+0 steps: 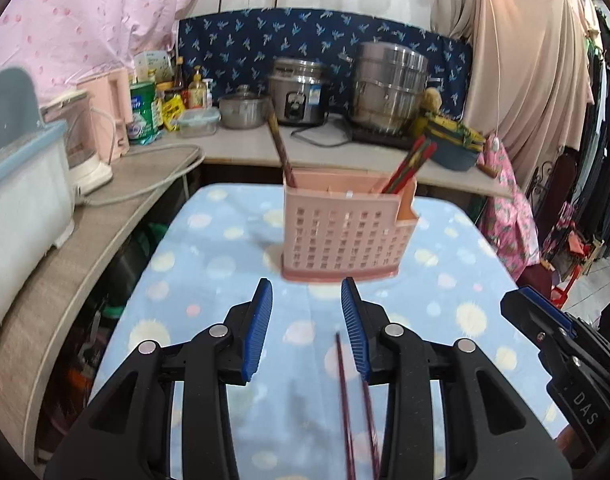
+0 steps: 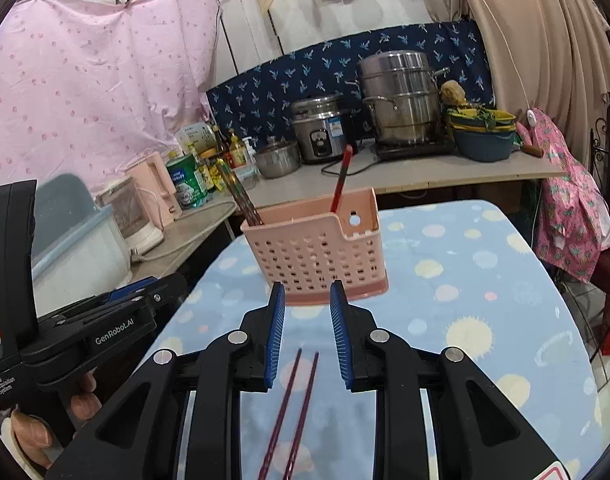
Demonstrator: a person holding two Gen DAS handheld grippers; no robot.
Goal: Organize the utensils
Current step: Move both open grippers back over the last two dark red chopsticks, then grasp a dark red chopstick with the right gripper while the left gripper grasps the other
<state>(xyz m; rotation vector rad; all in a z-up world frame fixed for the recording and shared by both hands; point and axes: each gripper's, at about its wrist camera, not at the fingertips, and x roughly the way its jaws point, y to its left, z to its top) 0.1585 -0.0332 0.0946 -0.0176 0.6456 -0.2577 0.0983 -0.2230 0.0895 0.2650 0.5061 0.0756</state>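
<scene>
A pink slotted utensil holder (image 1: 341,232) (image 2: 317,252) stands on the blue dotted cloth (image 1: 209,264) of the table. Brown chopsticks (image 1: 281,148) lean in its left compartment and red ones (image 1: 409,164) in its right. A dark purple pair of chopsticks (image 1: 347,400) (image 2: 293,408) lies flat on the cloth in front of the holder. My left gripper (image 1: 307,286) hovers open just short of the holder, the pair lying under its right finger. My right gripper (image 2: 307,288) is open above the same pair, with nothing between its pads. Each gripper shows at the edge of the other's view (image 1: 533,304) (image 2: 161,286).
Behind the table a counter holds a rice cooker (image 1: 299,94), a tall steel steamer (image 1: 391,84), a small pot (image 1: 243,110), bottles and a bowl (image 1: 455,148). On the left shelf stand a pale plastic bin (image 1: 21,200) and a kettle (image 1: 87,148). Hanging clothes crowd the right side.
</scene>
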